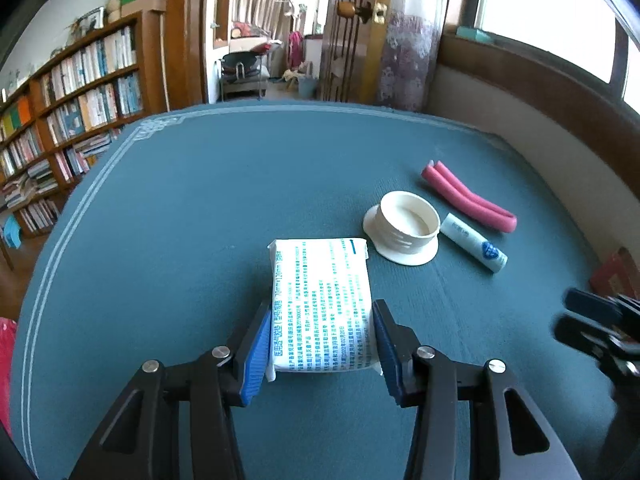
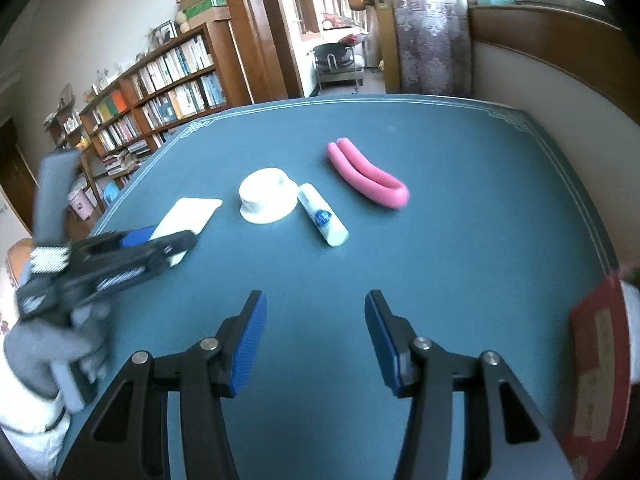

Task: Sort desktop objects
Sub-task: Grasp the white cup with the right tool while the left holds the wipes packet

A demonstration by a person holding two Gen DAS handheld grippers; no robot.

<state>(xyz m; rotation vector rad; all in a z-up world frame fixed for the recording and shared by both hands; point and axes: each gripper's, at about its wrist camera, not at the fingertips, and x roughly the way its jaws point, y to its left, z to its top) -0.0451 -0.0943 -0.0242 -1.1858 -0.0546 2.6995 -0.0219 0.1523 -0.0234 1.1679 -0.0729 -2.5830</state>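
Observation:
A white packet with blue print (image 1: 322,304) lies on the teal table. My left gripper (image 1: 320,330) has its blue pads on both sides of the packet's near half, touching or almost touching it. The packet (image 2: 188,216) and left gripper (image 2: 160,246) also show in the right wrist view. A white lid (image 1: 404,228) (image 2: 268,196), a white tube (image 1: 474,247) (image 2: 323,214) and a folded pink foam tube (image 1: 466,196) (image 2: 366,178) lie further back. My right gripper (image 2: 316,324) is open and empty above bare table; it shows at the left wrist view's right edge (image 1: 592,320).
The teal table (image 1: 200,208) has a white-lined border. A red box (image 2: 596,364) (image 1: 614,276) sits at the table's right edge. A bookshelf (image 1: 68,120) stands beyond the left edge and a wall with a window on the right.

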